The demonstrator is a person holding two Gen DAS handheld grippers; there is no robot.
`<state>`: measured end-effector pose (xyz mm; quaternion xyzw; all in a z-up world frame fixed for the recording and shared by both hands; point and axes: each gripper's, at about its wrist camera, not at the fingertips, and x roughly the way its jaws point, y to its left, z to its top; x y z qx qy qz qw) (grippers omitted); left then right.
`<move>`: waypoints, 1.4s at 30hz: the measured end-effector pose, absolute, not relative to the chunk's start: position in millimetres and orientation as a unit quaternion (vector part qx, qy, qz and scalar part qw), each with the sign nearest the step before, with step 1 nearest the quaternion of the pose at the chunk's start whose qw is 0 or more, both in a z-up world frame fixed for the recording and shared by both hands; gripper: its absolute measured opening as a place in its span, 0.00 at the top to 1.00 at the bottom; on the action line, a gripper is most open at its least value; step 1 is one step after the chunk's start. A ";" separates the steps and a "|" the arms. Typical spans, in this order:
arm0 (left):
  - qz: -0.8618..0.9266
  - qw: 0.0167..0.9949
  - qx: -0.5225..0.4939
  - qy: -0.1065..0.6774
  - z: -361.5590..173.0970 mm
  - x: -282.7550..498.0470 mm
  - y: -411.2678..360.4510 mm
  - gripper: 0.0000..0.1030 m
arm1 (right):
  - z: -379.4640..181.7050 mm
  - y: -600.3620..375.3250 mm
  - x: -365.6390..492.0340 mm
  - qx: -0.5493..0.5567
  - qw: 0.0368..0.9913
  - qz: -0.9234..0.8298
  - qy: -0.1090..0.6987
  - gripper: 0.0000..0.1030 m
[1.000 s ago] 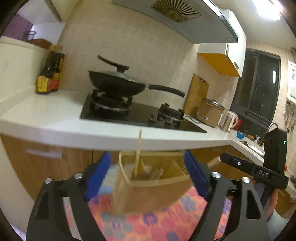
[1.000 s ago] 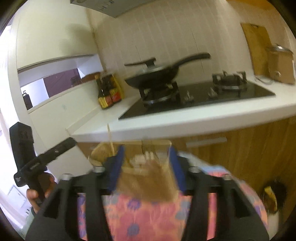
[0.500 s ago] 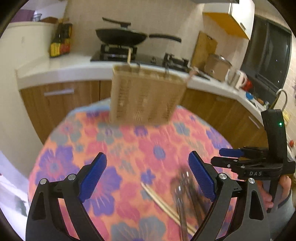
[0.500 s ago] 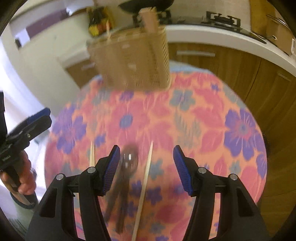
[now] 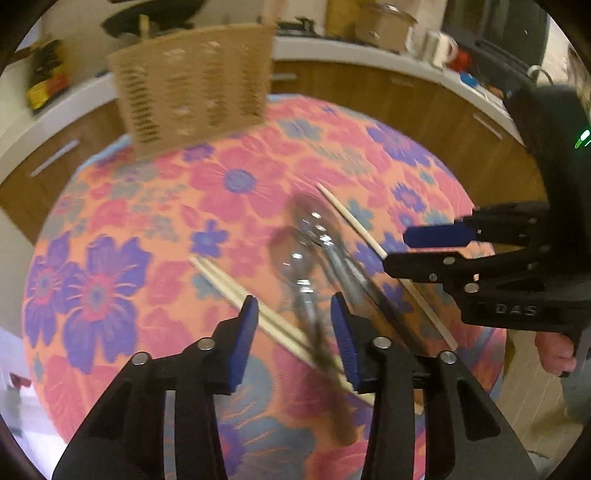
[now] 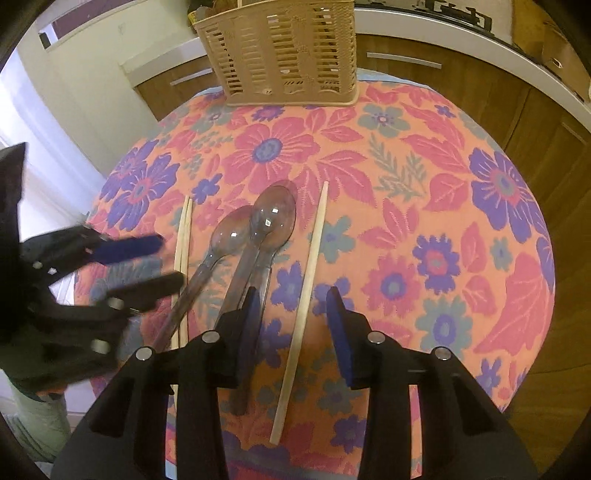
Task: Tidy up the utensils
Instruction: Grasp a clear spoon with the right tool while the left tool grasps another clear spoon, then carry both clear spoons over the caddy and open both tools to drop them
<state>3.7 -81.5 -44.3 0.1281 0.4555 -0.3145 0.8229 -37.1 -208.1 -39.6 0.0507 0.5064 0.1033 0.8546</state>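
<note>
Two clear plastic spoons [image 6: 258, 229] lie side by side on the round flowered table [image 6: 461, 229], with a pair of chopsticks [image 6: 183, 236] to their left and a single chopstick [image 6: 308, 280] to their right. A beige slotted utensil basket [image 6: 284, 51] stands at the far edge. My right gripper [image 6: 293, 317] is open, low over the single chopstick. My left gripper [image 5: 293, 325] is open, over a spoon handle [image 5: 308, 306] and the paired chopsticks [image 5: 251, 295]. Each gripper shows in the other's view, the left one [image 6: 155, 258] and the right one [image 5: 417, 251].
Wooden cabinets and a white counter [image 6: 461, 40] run behind the table. A wok [image 5: 155, 18], sauce bottles [image 5: 46, 79], a rice cooker [image 5: 386, 22] and a kettle [image 5: 439, 46] stand on the counter. The table edge drops off close on all sides.
Both grippers have tilted down from the kitchen wall to the table top and come low over the utensils. Both sets of jaws have narrowed.
</note>
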 end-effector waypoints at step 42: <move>-0.247 0.849 0.016 0.468 -32.6 43.6 -12.5 0.90 | -53.4 -151.1 38.1 0.022 0.788 0.139 0.600 0.82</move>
